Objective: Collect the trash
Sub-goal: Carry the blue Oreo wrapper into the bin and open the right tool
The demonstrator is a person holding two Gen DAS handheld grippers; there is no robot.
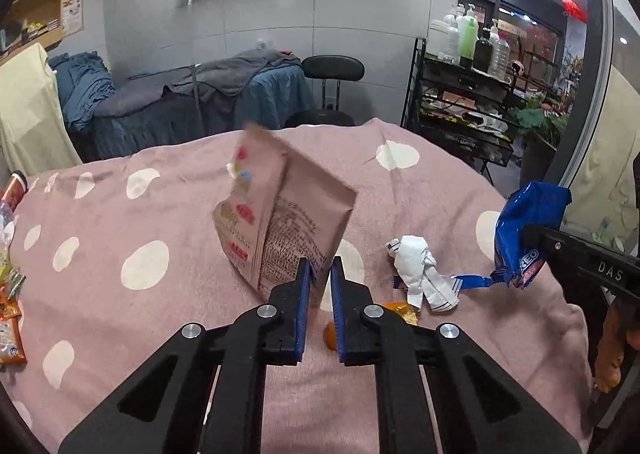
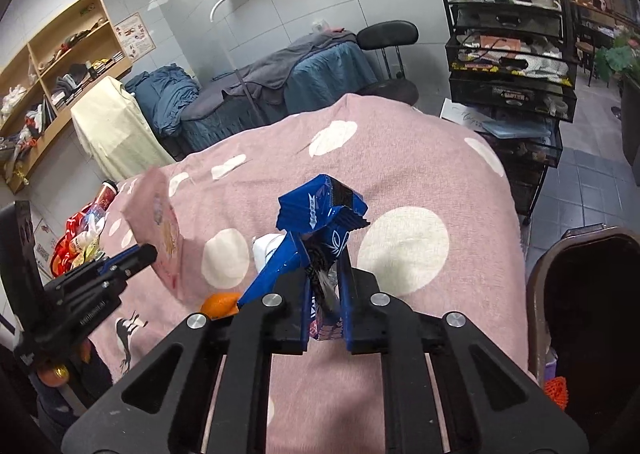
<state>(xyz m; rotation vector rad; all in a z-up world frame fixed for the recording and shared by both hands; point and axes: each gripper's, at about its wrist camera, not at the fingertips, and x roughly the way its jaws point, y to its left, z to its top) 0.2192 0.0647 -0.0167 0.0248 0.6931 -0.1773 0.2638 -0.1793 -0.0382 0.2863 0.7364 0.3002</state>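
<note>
A pinkish-beige snack bag [image 1: 280,213] stands lifted above the pink dotted blanket [image 1: 120,334], its lower corner pinched in my left gripper [image 1: 320,268], which is shut on it. The same bag [image 2: 160,221] and left gripper [image 2: 138,254] show at the left of the right wrist view. My right gripper [image 2: 324,268] is shut on a crumpled blue Oreo wrapper [image 2: 320,209], held off the blanket. That wrapper [image 1: 528,225] also appears at the right of the left wrist view. A white crumpled wrapper [image 1: 420,270] and an orange peel [image 2: 220,304] lie on the blanket between the grippers.
Several snack packets [image 1: 8,314] are piled at the blanket's left edge. A dark brown bin [image 2: 580,294] stands close on the right. Beyond the blanket are a black wire cart [image 2: 512,65] with bottles, a black chair [image 2: 386,37] and a covered bed [image 1: 200,97].
</note>
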